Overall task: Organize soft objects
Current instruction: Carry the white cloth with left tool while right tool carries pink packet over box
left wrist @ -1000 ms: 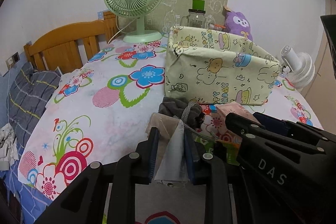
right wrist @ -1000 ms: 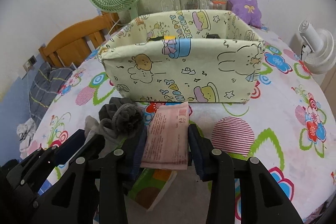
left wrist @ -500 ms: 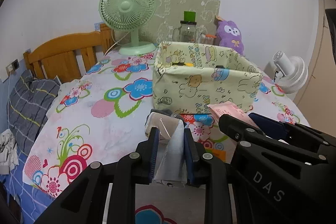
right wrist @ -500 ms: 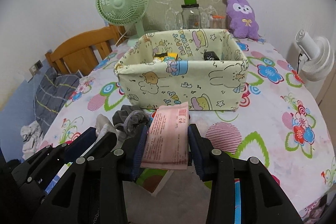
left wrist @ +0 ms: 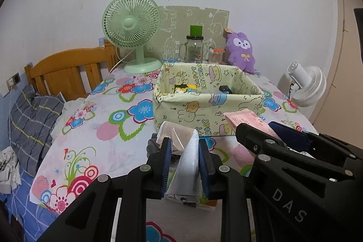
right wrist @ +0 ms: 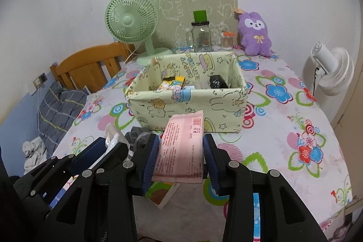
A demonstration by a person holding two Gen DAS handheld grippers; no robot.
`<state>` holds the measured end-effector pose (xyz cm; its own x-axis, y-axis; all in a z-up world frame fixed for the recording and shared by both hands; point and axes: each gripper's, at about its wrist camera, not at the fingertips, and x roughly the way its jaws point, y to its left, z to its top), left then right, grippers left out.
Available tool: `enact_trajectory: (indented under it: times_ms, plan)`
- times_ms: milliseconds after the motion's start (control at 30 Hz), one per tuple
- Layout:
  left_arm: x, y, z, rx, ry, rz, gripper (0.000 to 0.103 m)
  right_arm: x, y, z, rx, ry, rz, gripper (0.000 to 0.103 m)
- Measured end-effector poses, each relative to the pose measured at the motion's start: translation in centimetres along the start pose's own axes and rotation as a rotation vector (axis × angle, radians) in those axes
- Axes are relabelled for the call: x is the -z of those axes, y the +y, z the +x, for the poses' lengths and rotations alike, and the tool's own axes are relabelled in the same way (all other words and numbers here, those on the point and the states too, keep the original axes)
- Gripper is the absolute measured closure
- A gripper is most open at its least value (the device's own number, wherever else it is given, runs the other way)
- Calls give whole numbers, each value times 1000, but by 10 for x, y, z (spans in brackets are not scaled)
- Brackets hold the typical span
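Note:
My left gripper is shut on a clear plastic packet with something beige inside, held above the flowered table. My right gripper is shut on a flat pink packet printed with text and a barcode; that pink packet also shows at the right in the left wrist view. Ahead stands a pale yellow fabric box with cartoon prints, open on top, with a few small items inside. A grey bundle of socks lies on the table just below and between the grippers, partly hidden.
A green desk fan, a glass jar with a green lid and a purple plush rabbit stand behind the box. A white fan is at the right edge. A wooden headboard and grey pillow lie left. A colourful flat item lies under the right gripper.
Both grippers have risen with their packets, so the fabric box now looks smaller and farther off and its inside shows. The grey socks stayed on the table.

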<state>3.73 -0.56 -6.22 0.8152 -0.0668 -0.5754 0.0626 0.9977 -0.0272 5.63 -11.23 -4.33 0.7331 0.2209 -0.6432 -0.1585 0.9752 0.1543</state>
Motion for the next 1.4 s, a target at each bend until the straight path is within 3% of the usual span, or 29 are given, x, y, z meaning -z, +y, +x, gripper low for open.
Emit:
enact_trajectory:
  times_ms: [700,1400]
  plan:
    - [-35,-21,-29,10,-59,15,81,-32,-10,-42,-18,-101,-34,59]
    - [-61,-31,-2,26,-53,14,80,-62,-21,-24,-11,-108,-75,59]
